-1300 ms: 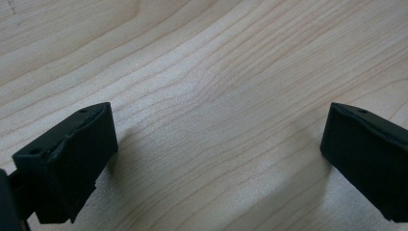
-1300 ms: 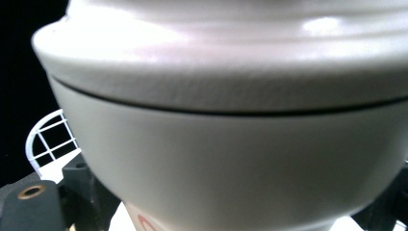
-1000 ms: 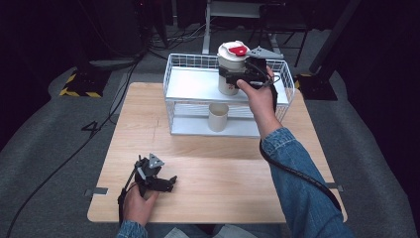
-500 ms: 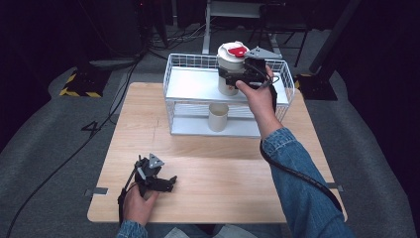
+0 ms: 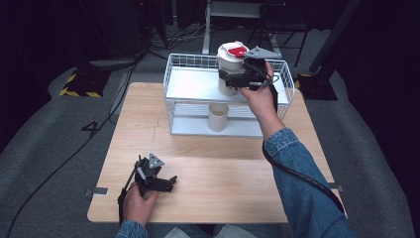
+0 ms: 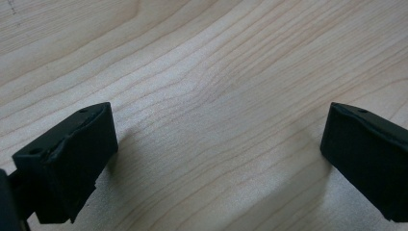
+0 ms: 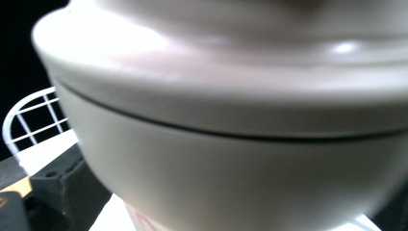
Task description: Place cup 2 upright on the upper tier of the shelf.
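Up at twelve o'clock, the right gripper (image 5: pixel 232 79) clasped the lidded cup (image 5: pixel 229 67) over the rack's (image 5: pixel 198 85) shelf, ready for placing; the left gripper (image 5: pixel 168 182) rested open-jawed on the bench (image 5: pixel 223 163).

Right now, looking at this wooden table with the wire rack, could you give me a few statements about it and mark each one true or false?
1. The right gripper is closed around the white lidded cup with a red top. True.
2. That cup is over the lower shelf of the white wire rack. False: it is at the upper shelf.
3. The left gripper holds a small cup. False: its jaws are open and empty, low over the wooden table.
4. A small plain beige cup stands upright on the rack's lower shelf. True.
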`<state>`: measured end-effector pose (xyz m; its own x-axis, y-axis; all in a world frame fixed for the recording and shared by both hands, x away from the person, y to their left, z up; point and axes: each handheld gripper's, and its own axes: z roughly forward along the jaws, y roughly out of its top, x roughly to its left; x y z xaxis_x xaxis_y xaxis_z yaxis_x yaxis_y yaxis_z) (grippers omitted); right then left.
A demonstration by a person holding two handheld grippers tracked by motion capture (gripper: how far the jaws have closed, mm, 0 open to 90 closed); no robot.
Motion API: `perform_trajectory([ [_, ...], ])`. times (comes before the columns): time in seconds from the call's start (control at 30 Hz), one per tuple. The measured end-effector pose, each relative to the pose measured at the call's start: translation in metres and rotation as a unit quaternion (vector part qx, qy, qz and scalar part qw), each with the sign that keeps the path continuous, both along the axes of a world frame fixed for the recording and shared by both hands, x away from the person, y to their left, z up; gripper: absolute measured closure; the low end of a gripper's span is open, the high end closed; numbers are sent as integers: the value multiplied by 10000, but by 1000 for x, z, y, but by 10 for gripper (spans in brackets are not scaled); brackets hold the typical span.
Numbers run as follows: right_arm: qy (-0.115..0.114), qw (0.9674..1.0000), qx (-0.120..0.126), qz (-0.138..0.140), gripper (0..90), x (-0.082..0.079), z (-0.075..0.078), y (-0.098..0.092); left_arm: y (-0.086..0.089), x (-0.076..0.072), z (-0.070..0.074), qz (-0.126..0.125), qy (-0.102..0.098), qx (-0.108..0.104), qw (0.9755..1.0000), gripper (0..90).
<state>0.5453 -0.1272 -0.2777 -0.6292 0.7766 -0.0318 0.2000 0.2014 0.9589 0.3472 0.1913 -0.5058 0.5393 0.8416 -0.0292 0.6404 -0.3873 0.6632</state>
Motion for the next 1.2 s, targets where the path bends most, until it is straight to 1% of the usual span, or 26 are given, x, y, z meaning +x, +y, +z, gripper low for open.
perform_trajectory([
  [0.17, 84, 9999, 85, 107, 0, -2, 2, -11, 0, 0, 0, -3, -9, 2, 10000, 0],
  [0.23, 159, 9997, 38, 180, 0, -3, 3, -14, 0, 0, 0, 0, 1, -1, 10000, 0],
  [0.37, 108, 9996, 22, 247, 0, -9, 8, -21, 0, 0, 0, -9, -9, 1, 10000, 0],
  [0.47, 65, 9997, -3, 229, 0, -13, 13, -27, 0, 0, 0, -8, -7, -2, 10000, 0],
  [0.6, 57, 9996, 53, 257, 0, -20, 17, -38, 1, 0, 0, -4, -14, -8, 10000, 0],
  [0.63, 51, 9996, 63, 271, 0, -21, 17, -41, 1, 1, 0, -26, -27, 28, 10000, 0],
  [0.73, 98, 9994, 134, 296, 0, -26, 18, -50, 3, 1, 0, 40, -14, -23, 10000, 0],
  [0.77, 105, 9994, 137, 300, 0, -28, 18, -53, 4, 1, 0, 51, 0, -9, 10000, 0],
  [0.8, 110, 9994, 138, 295, 0, -30, 18, -56, 5, 1, 0, 21, -6, 32, 10000, 0],
  [0.9, 114, 9993, 152, 325, 0, -35, 17, -65, 6, 2, 0, 16, -4, -3, 10000, 0],
  [1.13, 168, 9989, 112, 417, 0, -50, 16, -82, 13, 3, 0, 42, -24, 2, 10000, 0],
  [1.2, 162, 9988, 97, 458, 0, -54, 15, -86, 16, 3, 0, 33, 14, -23, 10000, 0],
])
